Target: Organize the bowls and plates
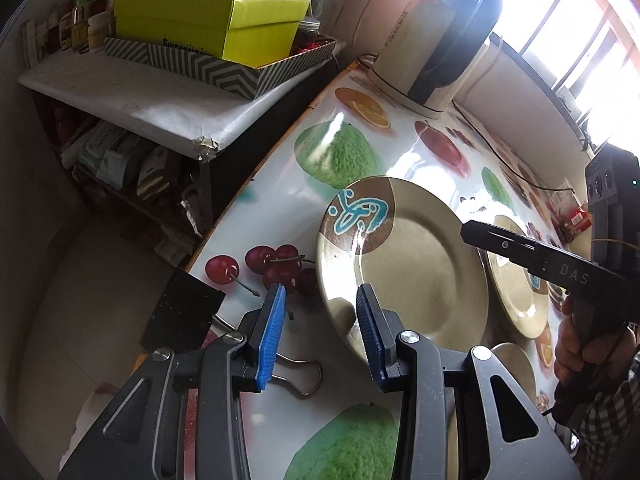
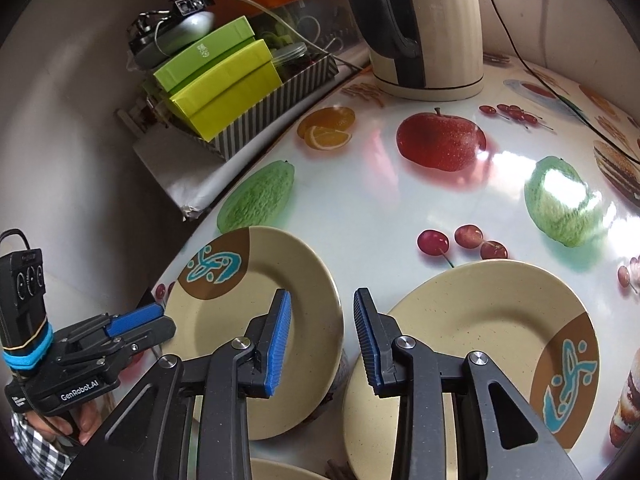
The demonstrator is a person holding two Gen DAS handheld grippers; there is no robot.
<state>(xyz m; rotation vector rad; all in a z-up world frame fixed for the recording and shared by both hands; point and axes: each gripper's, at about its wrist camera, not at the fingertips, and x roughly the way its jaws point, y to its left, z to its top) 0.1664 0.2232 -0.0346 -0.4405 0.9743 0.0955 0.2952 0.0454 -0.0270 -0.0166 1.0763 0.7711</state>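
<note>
A beige plate with a brown and teal patch (image 1: 412,256) lies near the table's left edge; it also shows in the right wrist view (image 2: 280,280). A second matching plate (image 1: 516,292) lies to its right, large in the right wrist view (image 2: 492,328). A third beige piece (image 1: 516,364) lies nearer, partly hidden. My left gripper (image 1: 320,304) is open at the first plate's near rim, its right finger over the rim. My right gripper (image 2: 322,312) is open above the gap between the two plates; it also shows in the left wrist view (image 1: 480,234).
The table (image 2: 360,200) has a glossy fruit-print cover. A cream and black kettle (image 2: 424,28) stands at the back with cords running right. A shelf (image 1: 132,96) left of the table holds green boxes (image 1: 208,24) in a striped tray. A binder clip (image 1: 296,372) lies at the near edge.
</note>
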